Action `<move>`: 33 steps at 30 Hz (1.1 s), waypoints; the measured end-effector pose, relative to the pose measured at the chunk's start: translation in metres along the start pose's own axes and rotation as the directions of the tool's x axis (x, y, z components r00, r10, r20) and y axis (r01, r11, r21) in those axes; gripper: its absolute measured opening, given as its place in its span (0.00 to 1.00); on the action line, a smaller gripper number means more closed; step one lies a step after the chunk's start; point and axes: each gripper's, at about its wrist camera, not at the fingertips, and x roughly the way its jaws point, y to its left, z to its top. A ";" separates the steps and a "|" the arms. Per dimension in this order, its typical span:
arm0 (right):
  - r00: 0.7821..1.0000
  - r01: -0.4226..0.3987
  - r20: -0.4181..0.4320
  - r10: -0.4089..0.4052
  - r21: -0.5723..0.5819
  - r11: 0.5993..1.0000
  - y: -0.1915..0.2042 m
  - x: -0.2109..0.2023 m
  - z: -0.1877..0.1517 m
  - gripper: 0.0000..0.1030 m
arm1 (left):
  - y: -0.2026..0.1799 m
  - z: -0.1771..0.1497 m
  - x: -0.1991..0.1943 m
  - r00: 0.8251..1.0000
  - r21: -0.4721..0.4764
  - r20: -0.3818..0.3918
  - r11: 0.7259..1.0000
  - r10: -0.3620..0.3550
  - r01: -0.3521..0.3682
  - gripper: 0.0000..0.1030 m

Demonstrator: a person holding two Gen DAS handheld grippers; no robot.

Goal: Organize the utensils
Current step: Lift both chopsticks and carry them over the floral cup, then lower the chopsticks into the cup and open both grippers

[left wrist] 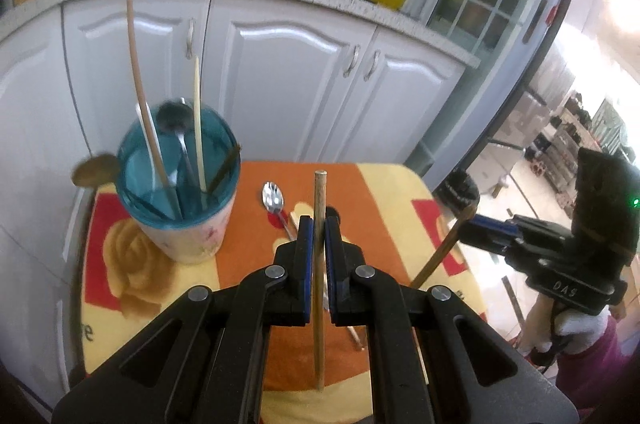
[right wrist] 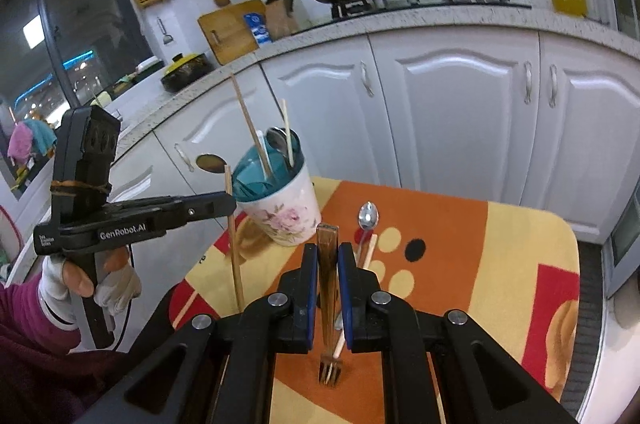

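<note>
while both tools hung above the desk (left wrist: pixel 384 184), what mattered most to me was how each held piece lay from the cup (left wrist: pixel 180 192). my left gripper (left wrist: pixel 319 224) had its jaws narrow, clamped on a chopstick (left wrist: pixel 319 264) that stood nearly upright between the pads, one end poking up past the jaw tips, the other hanging toward the cloth. the cup sat up and to the left of those jaws in the left view, near, its mouth already crowded with chopsticks and a spoon leaning outward. my right gripper (right wrist: pixel 328 252) was likewise narrow, gripping a fork (right wrist: pixel 327 304) by its handle; its long axis ran along the jaws, tines (right wrist: pixel 328 376) hanging down toward me, handle end pointing up and away. in the right view the cup (right wrist: pixel 280 208) lay up and left of those jaws, with the left gripper (right wrist: pixel 230 202) and its chopstick (right wrist: pixel 234 244) standing between, just beside the cup. so i judged the left hand nearer and better placed to go first. a spoon (left wrist: pixel 276 204) lay flat on the desk right of the cup, bowl pointing away from me, and a pale chopstick (right wrist: pixel 366 252) lay beside it, not yet collected.
</note>
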 end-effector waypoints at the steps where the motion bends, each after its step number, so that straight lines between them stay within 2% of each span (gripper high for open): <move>1: 1.000 0.000 0.003 0.000 -0.005 1.000 0.001 -0.001 0.002 0.09 | 0.000 0.004 -0.006 1.000 0.003 0.015 1.000 -0.002 0.002 0.04; 6: 0.999 0.000 0.032 0.002 -0.054 0.999 0.014 -0.004 0.022 0.09 | 0.004 0.022 -0.024 0.998 0.000 0.067 1.000 0.005 -0.005 0.04; 11: 0.996 -0.003 0.085 0.013 -0.113 0.994 0.030 -0.010 0.059 0.09 | 0.015 0.053 -0.049 0.990 -0.013 0.141 1.000 0.024 -0.022 0.04; 16: 0.990 -0.009 0.135 0.033 -0.177 0.984 0.051 -0.009 0.101 0.09 | 0.026 0.089 -0.073 0.972 -0.011 0.221 0.997 0.076 -0.075 0.04; 22: 0.984 -0.021 0.169 0.063 -0.239 0.971 0.076 0.004 0.150 0.09 | 0.051 0.120 -0.089 0.949 -0.029 0.274 0.988 0.156 -0.154 0.04; 29: 0.981 -0.021 0.181 0.068 -0.252 0.968 0.089 0.038 0.182 0.09 | 0.081 0.138 -0.080 0.924 -0.054 0.281 0.966 0.258 -0.253 0.04; 33: 0.982 -0.036 0.173 0.078 -0.234 0.972 0.090 0.061 0.186 0.09 | 0.093 0.135 -0.061 0.923 -0.065 0.253 0.957 0.289 -0.282 0.04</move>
